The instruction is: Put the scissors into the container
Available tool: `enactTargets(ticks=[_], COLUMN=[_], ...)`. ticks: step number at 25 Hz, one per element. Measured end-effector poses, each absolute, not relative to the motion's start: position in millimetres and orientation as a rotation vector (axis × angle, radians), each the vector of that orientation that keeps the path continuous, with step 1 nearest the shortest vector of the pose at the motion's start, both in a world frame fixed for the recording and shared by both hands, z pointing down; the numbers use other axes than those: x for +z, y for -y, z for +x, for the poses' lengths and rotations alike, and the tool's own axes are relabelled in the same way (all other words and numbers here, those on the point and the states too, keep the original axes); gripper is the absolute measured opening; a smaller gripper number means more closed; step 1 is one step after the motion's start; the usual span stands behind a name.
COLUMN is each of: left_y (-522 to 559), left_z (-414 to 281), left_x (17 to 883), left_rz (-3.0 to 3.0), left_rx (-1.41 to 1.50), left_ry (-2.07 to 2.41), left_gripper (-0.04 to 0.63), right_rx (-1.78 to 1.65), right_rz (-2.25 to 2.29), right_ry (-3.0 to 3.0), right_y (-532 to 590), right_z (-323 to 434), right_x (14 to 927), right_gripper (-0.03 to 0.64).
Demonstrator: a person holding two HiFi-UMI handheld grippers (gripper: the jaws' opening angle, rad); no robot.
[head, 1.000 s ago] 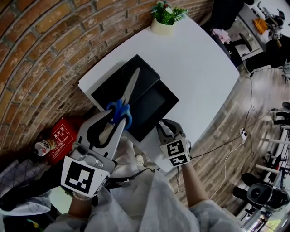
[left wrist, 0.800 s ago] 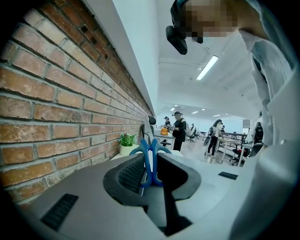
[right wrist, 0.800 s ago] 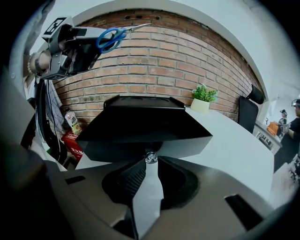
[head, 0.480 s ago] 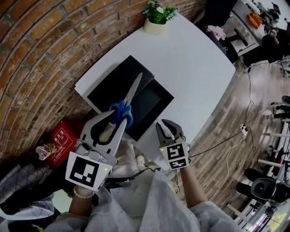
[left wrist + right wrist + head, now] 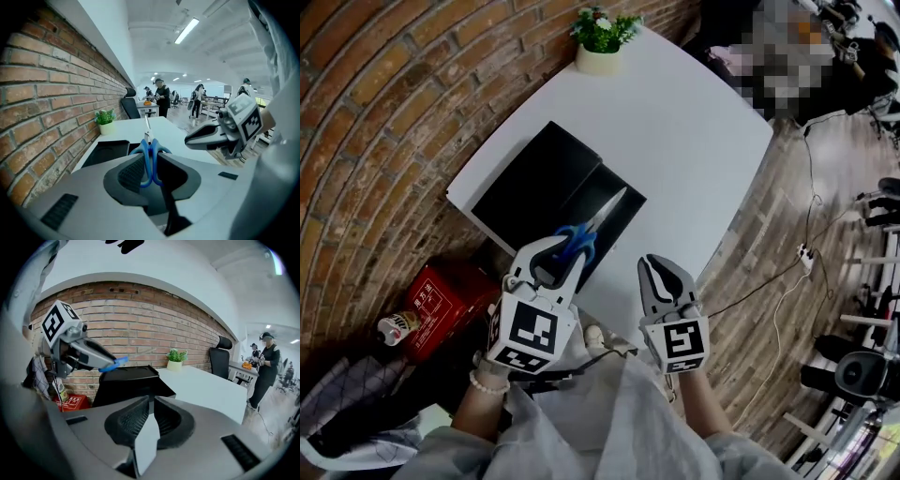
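My left gripper (image 5: 563, 249) is shut on the blue handles of the scissors (image 5: 592, 225). It holds them in the air with the blades pointing away over the near corner of the black container (image 5: 605, 187). The container's tray lies beside its flat black lid (image 5: 534, 173) on the white table (image 5: 694, 131). In the left gripper view the scissors' handles (image 5: 150, 157) are pinched upright between the jaws, above the container (image 5: 110, 149). My right gripper (image 5: 655, 269) hangs shut and empty off the table's near edge, to the right of the scissors; the left gripper view shows the right gripper (image 5: 213, 135) too.
A potted plant (image 5: 600, 42) stands at the table's far corner. A brick wall (image 5: 384, 103) runs along the left. On the floor at the left lie a red box (image 5: 441, 298) and a can (image 5: 394, 328). Cables (image 5: 778, 291) trail over the wooden floor at the right.
My left gripper has drawn back toward me with the scissors, whose blades have left the lid and now point over the tray. The right gripper has shifted slightly right, still shut.
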State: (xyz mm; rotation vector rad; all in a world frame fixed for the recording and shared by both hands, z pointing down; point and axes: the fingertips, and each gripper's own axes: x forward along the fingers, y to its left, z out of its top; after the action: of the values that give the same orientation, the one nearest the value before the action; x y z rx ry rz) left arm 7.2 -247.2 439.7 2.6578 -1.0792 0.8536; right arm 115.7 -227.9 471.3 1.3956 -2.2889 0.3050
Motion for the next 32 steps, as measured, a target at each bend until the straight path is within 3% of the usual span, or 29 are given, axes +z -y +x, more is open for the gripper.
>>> enactTargets(ticks=[10, 32], left_y=[262, 263], left_z=[18, 31], left_x=[499, 575], left_rz=[2.553, 2.24], left_rx=[1.298, 1.617], left_ry=[1.021, 0.831], left_gripper=[0.1, 0.101], right_rx=[0.223, 0.202], right_rz=[1.515, 1.54], right_ry=[2.336, 2.322], right_y=[206, 182], right_z=[122, 134], right_x=[435, 421], right_gripper=[0.061, 0.06])
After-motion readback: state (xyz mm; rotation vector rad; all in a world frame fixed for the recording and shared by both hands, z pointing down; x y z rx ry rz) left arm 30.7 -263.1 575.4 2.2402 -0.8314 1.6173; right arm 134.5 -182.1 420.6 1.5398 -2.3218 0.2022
